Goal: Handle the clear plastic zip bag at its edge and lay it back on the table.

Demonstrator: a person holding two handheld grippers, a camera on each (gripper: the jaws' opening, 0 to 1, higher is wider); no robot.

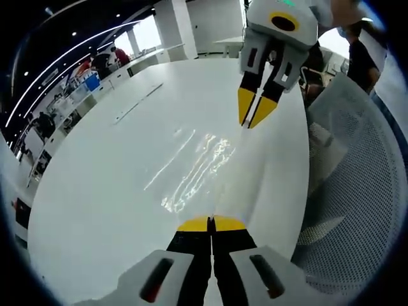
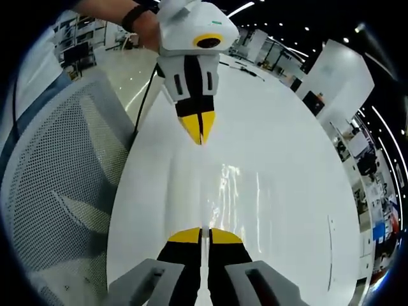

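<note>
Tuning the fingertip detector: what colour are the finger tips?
Yellow tips on black fingers, clearest in the right gripper view.

Open-plan office or lab hall. Long white surface (image 1: 115, 178), mesh-backed office chair (image 2: 57, 191) beside it. Rows of desks (image 1: 70, 105) with seated people (image 1: 102, 62), linear ceiling lights (image 1: 70, 54), white pillar (image 2: 341, 73).

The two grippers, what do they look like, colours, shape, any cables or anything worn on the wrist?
Both match. The left gripper and the right gripper each have a pale grey body, black jaws and yellow wedge-shaped tips. A yellow-ringed oval marking sits on each housing. A black cable trails from the left one, and the hand holding it wears a black wristband.
</note>
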